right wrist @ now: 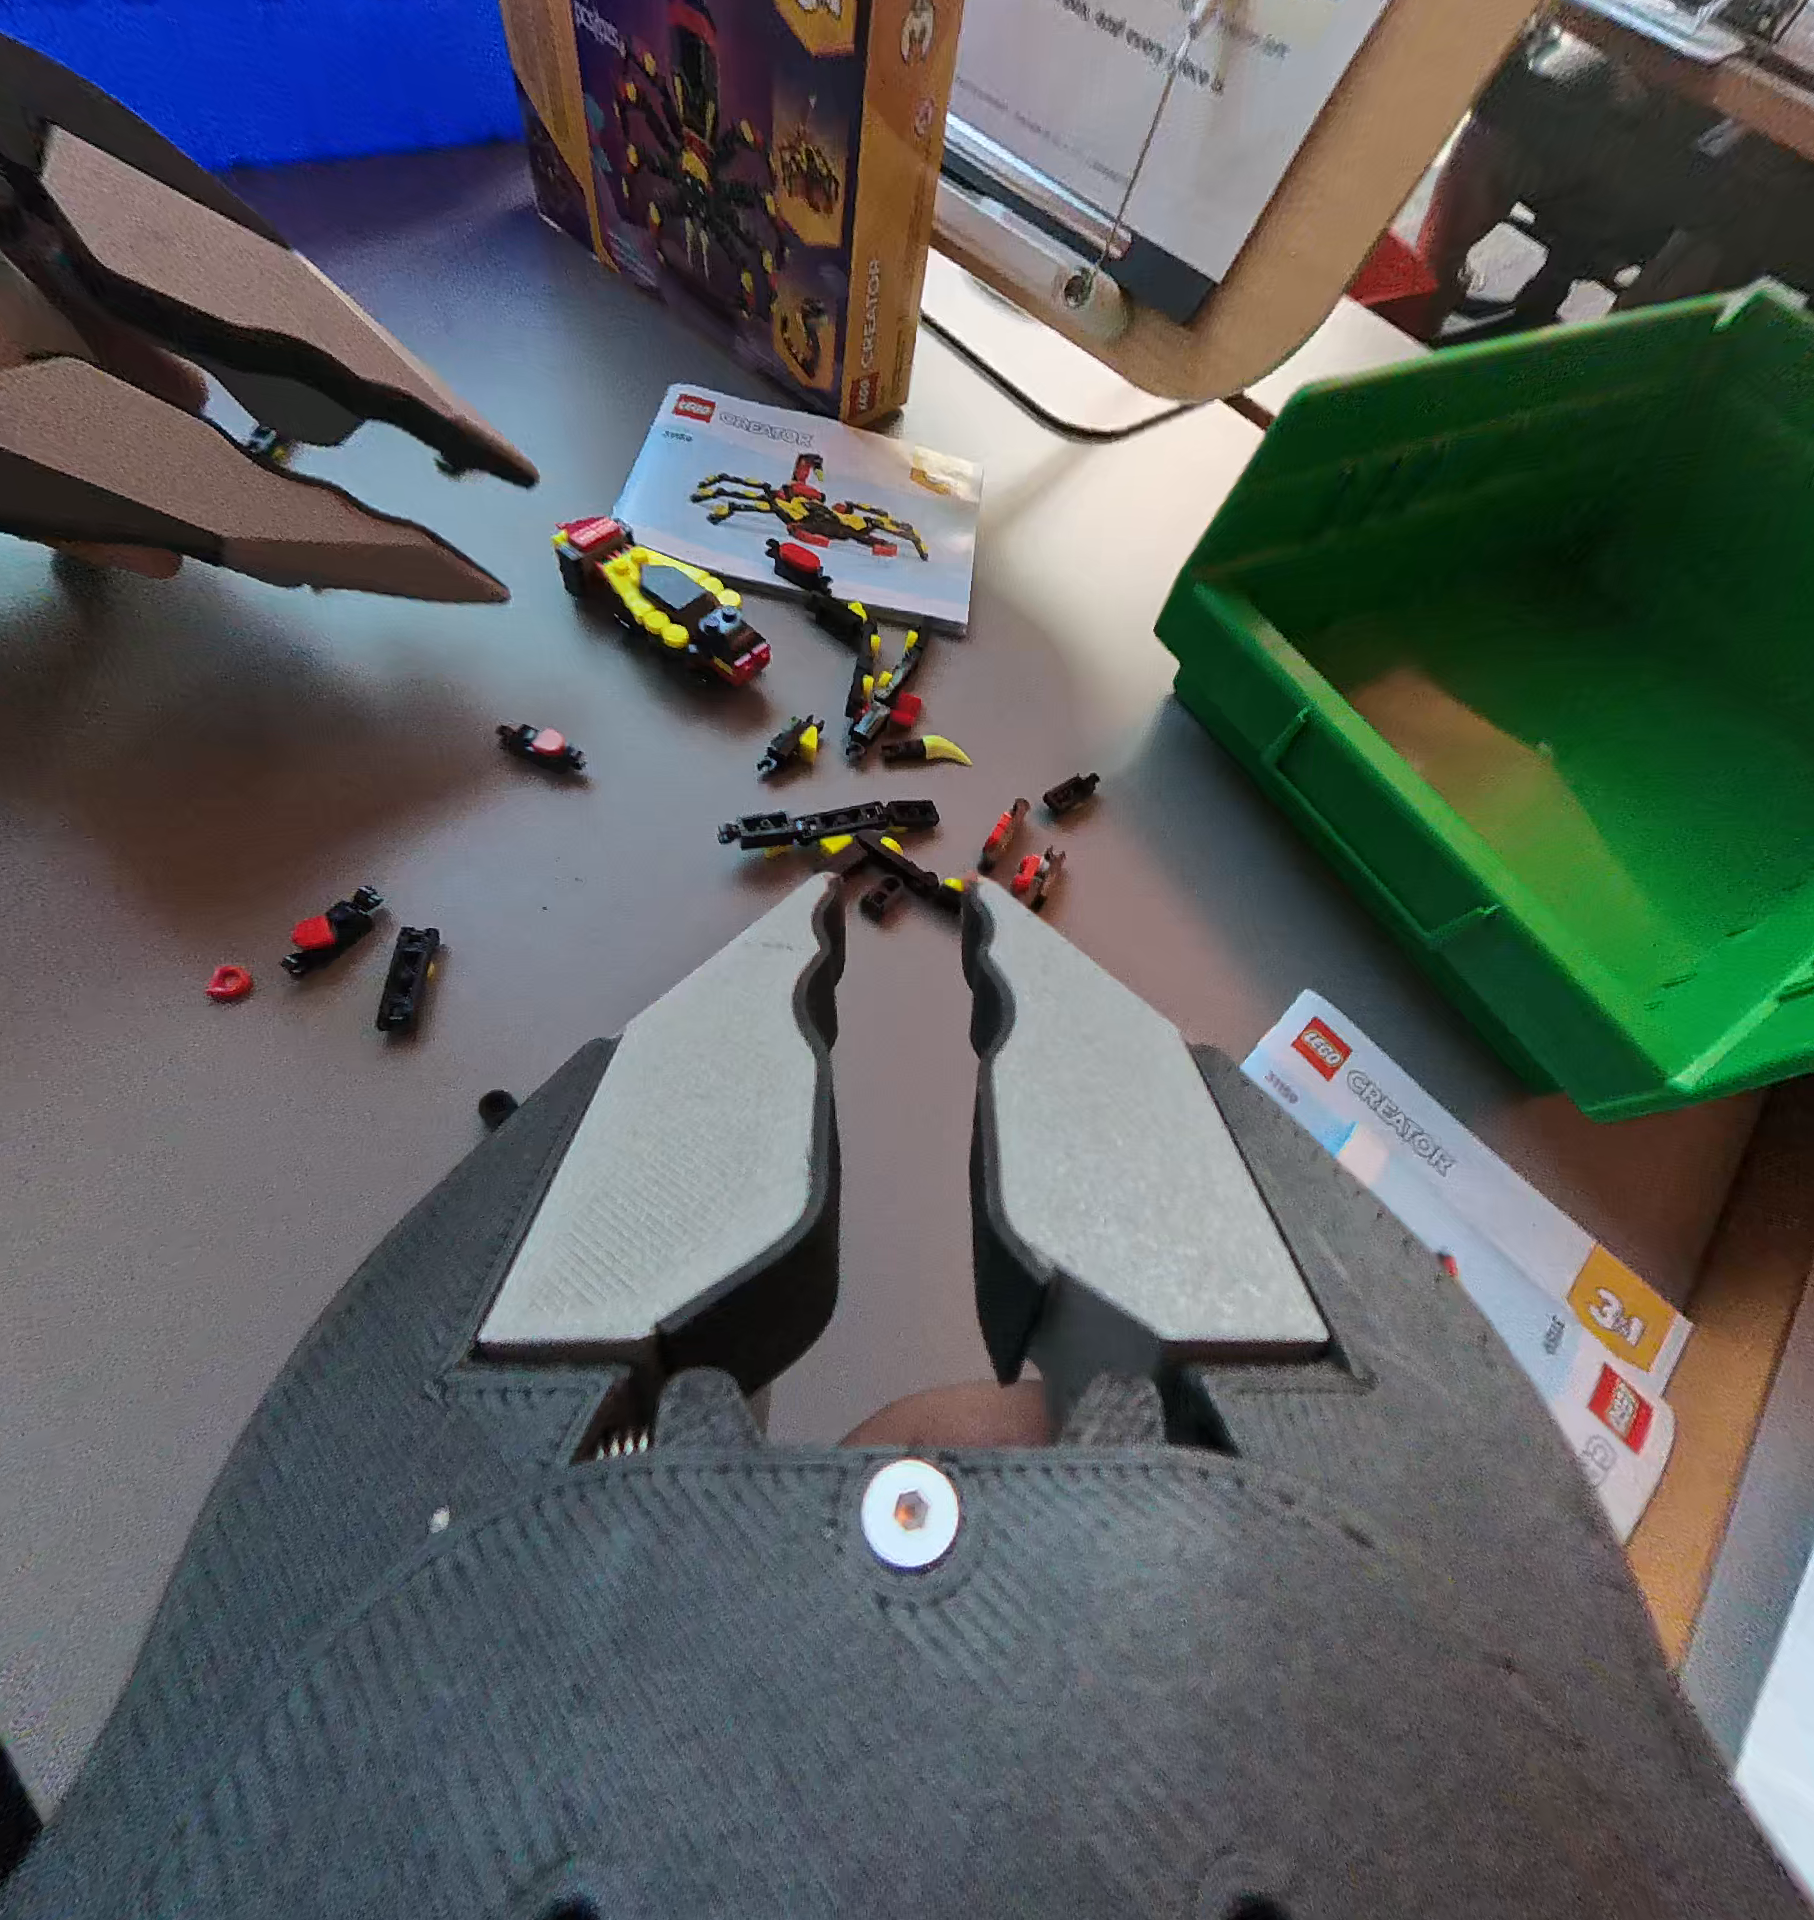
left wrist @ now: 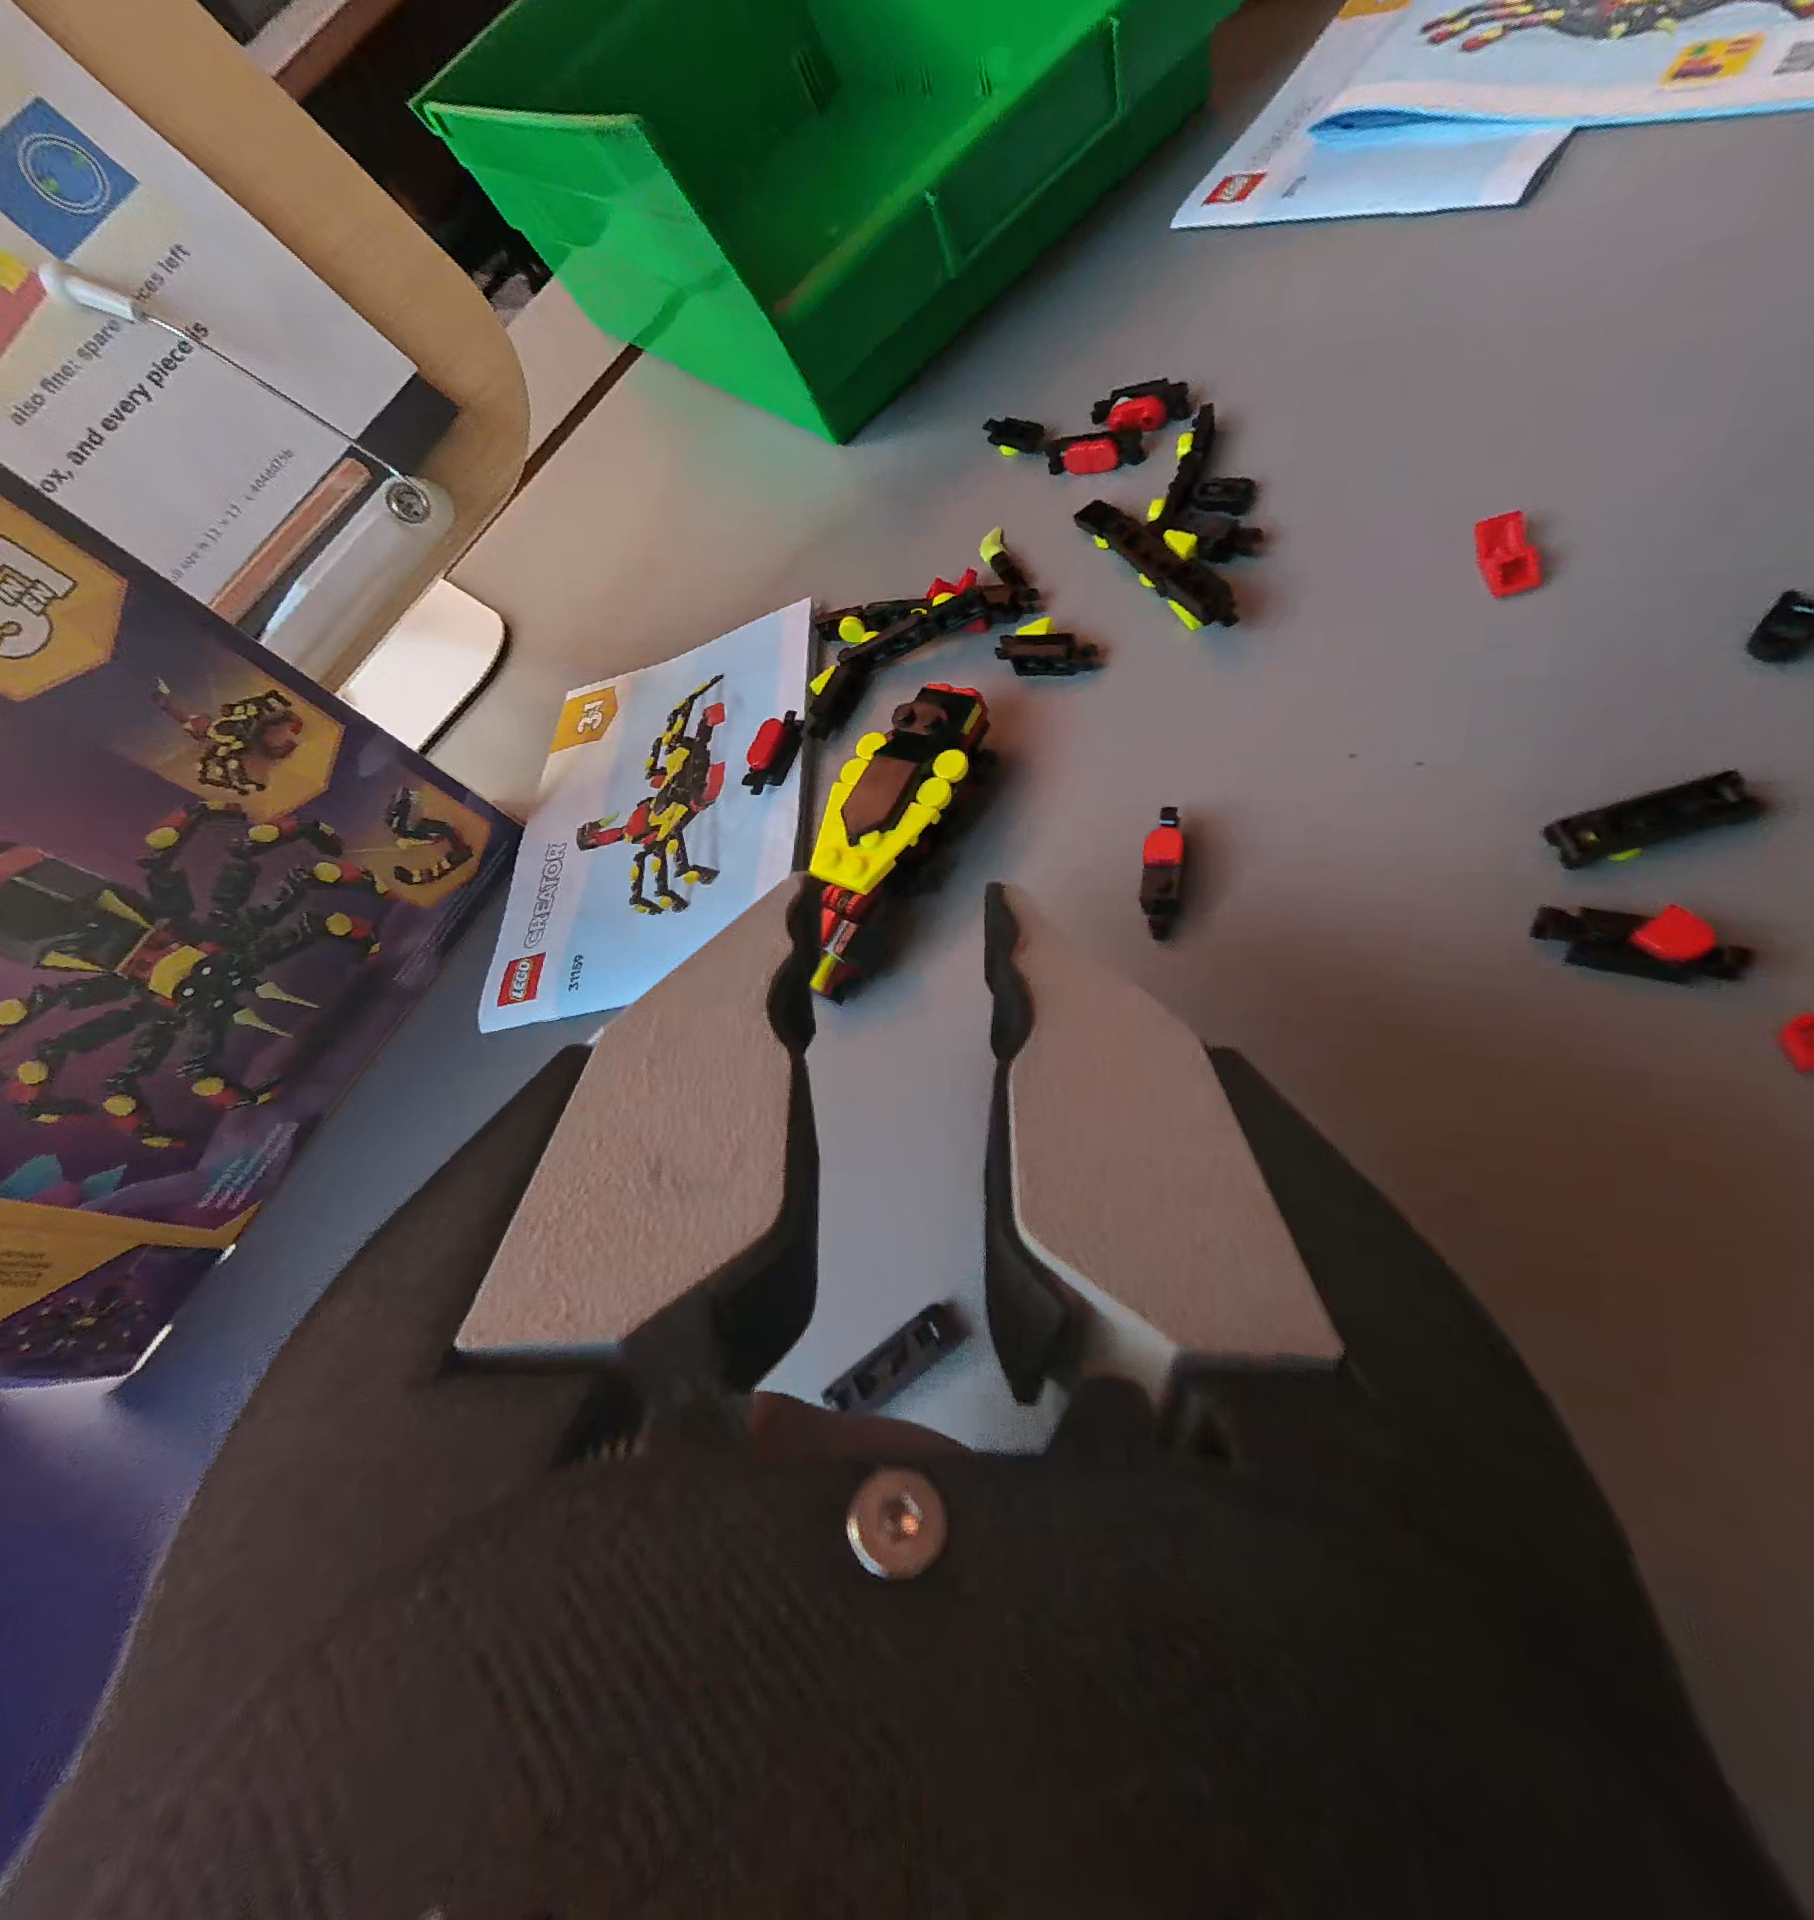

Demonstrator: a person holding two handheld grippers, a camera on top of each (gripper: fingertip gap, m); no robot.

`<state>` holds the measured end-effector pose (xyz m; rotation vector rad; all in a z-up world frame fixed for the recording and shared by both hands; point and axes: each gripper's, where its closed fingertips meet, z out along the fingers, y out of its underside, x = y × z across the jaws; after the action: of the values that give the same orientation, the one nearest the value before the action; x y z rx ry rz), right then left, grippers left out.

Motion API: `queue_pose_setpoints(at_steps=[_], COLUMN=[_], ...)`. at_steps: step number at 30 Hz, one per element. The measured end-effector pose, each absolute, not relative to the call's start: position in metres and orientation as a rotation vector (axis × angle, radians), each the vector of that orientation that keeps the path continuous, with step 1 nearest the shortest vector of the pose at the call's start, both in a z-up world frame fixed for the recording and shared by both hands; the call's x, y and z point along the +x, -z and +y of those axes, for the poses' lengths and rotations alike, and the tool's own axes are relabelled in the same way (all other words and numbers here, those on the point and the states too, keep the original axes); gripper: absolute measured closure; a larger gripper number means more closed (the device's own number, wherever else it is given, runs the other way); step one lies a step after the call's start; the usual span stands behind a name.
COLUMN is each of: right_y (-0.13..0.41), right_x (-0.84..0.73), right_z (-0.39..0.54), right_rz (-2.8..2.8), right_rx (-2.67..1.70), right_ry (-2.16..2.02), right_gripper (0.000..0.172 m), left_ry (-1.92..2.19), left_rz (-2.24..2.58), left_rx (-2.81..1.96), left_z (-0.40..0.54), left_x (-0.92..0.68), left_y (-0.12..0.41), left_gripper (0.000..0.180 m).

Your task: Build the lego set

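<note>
Items, left to right.

Toy-brick set box (left wrist: pixel 155 914): purple and gold, printed with a black-yellow-red spider model and a red square logo; stands at the left on the grey table (left wrist: pixel 1402 727). Printed sheet (left wrist: pixel 186 353) on a wooden stand behind it.

Instruction booklet (left wrist: pixel 664 821): pale blue, scorpion picture, same red logo, flat beside the box.

Left gripper (left wrist: pixel 898 904): jaws apart with bare table between them, clamping nothing. Its left fingertip (left wrist: pixel 794 914) is just beside the red tail end of the brick body.

Brick body (left wrist: pixel 898 821): assembled, elongated; yellow wedge and round studs around a dark brown top, red and black underneath. Lies beside the booklet's right edge.

Loose pieces (left wrist: pixel 1163 530): black, red and yellow leg segments scattered across the table.

Right gripper (right wrist: pixel 898 899): jaws apart, gripping nothing, tips just short of a black-and-yellow segment cluster (right wrist: pixel 841 831).

Green plastic bin (right wrist: pixel 1568 644): open, at the right.

More booklets (right wrist: pixel 1454 1195): same logo, near right edge.
</note>
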<state>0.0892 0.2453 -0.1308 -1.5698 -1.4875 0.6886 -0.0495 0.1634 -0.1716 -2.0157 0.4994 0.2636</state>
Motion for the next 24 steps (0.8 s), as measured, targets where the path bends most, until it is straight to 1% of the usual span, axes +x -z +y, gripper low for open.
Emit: queue_pose_setpoints(at_steps=[3, 8, 16, 18, 19, 24], right_y=[0.146, 0.156, 0.168, 0.165, 0.164, 0.163], right_x=[0.089, 0.081, 0.069, 0.070, 0.071, 0.076], right_z=[0.255, 0.267, 0.276, 0.275, 0.275, 0.276], right_rz=[-1.492, -1.437, -1.409, -1.399, -1.393, -1.338], right_rx=[-1.607, -1.567, -1.523, -1.505, -1.504, -1.549], right_ry=[-0.656, -0.621, -0.604, -0.603, -0.605, -0.629], right_gripper=[0.151, 0.151, 0.157, 0.164, 0.165, 0.154], left_ry=[-0.317, -0.325, -0.332, -0.321, -0.314, -0.248], left_rz=[0.465, 0.425, 0.445, 0.452, 0.451, 0.436], left_rx=[-1.976, -1.923, -1.916, -1.928, -1.935, -1.953], left_z=[0.171, 0.177, 0.177, 0.177, 0.177, 0.175], left_x=[-0.058, -0.062, -0.060, -0.059, -0.059, -0.053], left_y=[0.167, 0.159, 0.159, 0.161, 0.162, 0.160], left_gripper=[0.152, 0.155, 0.155, 0.155, 0.154, 0.152])
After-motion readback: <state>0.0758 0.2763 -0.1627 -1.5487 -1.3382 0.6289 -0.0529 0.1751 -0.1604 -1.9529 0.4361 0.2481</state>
